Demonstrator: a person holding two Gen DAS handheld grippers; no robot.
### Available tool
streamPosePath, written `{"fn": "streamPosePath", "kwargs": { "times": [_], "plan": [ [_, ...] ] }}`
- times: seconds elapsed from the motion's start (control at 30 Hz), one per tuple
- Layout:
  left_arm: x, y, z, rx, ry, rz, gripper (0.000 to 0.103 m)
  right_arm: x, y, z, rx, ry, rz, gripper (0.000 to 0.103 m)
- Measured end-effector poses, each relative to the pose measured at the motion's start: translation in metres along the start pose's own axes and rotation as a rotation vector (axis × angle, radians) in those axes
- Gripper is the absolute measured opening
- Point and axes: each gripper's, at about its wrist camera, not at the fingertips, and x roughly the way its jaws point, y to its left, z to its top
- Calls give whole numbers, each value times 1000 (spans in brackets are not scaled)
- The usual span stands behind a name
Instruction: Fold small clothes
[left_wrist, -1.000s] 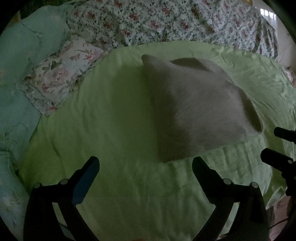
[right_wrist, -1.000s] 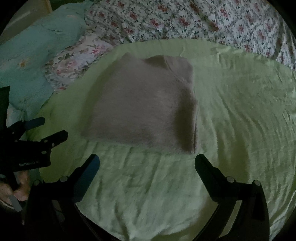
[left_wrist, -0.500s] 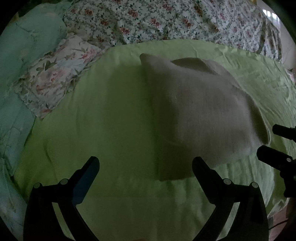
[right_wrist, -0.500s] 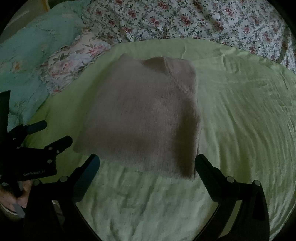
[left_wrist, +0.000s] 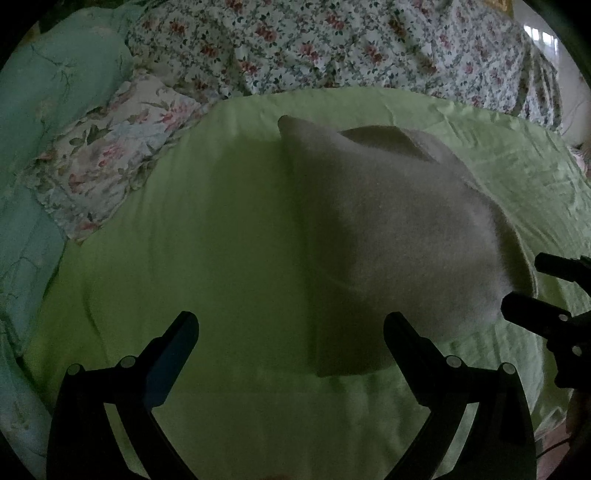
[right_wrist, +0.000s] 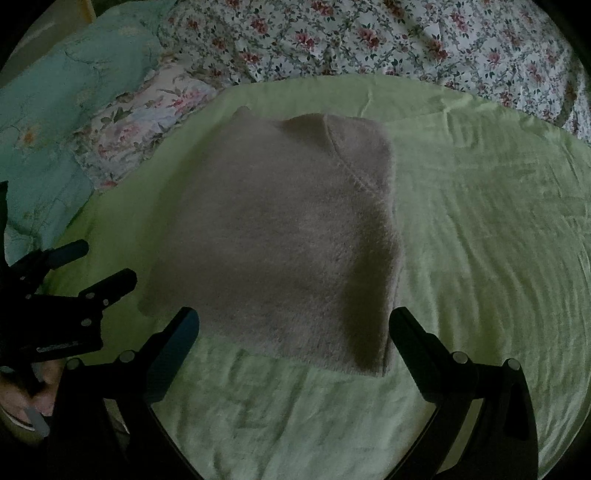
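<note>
Nearest the cameras, both tools hang just short of the garment's near hem with nothing held. The left gripper (left_wrist: 290, 328) has its jaws spread wide over bare sheet, its right finger just beside the hem's left corner. The right gripper (right_wrist: 293, 325) is equally wide apart, and its two fingers bracket the hem's right half.

Between them lies the fuzzy grey-beige knit sweater (right_wrist: 280, 236), already folded into a thick rectangle, flat on the pale green bedsheet (right_wrist: 480, 221). Its neckline points away from the hem and a stitched seam runs across its far right corner.

The step in hand looks like the final fold, hem up to neckline. To do it well, each tool should pinch every layer at its own near corner, low against the sheet so no lower ply is missed. Both should lift together, carry the hem level toward the far edge, and lay it square. The fluffy knit is bulky and springy, so shallow bites may slip.

Beyond the sweater lie a floral pillow (left_wrist: 110, 162) to its left and a flowered quilt (right_wrist: 369, 40) behind.
</note>
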Motion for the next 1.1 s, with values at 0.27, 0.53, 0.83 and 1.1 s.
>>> {"fn": "streamPosePath", "kwargs": {
  "times": [0.27,0.53,0.83,1.1],
  "plan": [
    [-5,0,0,3,-10,-10,101,-2,-1,0,2,-1,7,102],
    [-17,-5,-7,25,-12,-16,101,-13,9,-8,-1,-1,8,102],
    [-21,-6,-12,34,-10,-24,101,-18,7,-13,9,1,3,103],
    [-21,-6,-11,37,-14,-26,101,-19,0,-12,18,-2,1,103]
  ]
}}
